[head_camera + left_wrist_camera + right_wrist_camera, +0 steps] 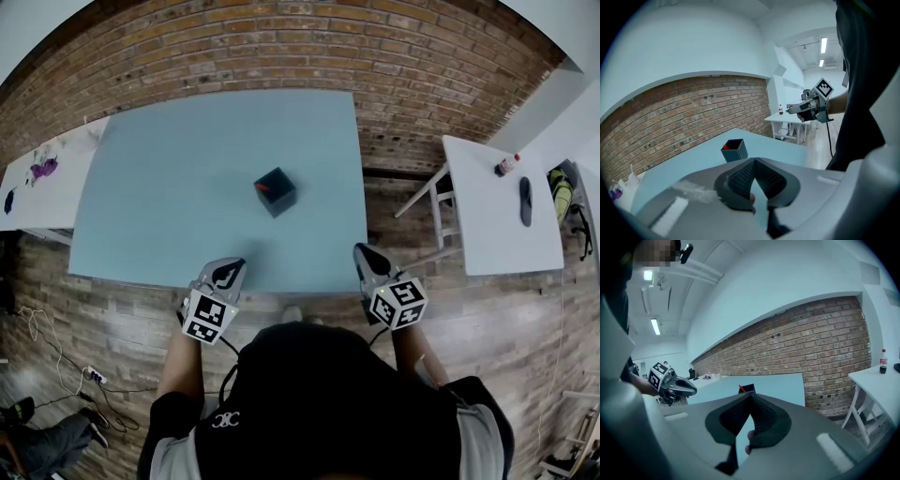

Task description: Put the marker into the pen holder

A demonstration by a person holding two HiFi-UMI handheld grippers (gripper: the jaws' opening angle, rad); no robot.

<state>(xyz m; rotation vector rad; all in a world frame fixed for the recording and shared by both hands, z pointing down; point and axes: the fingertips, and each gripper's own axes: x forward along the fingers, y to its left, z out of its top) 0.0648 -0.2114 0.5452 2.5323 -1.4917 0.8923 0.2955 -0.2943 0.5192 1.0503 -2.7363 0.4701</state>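
Marker stands in holder beyond right hand-held gripper.

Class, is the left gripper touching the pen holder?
Apart. In the head view the left gripper sits near the edge of the table, bare surface lying between it and the pen holder.

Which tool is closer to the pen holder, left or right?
Left. The left tool hovers at the near table edge, slightly left of the pen holder; the right tool is farther off to its right.
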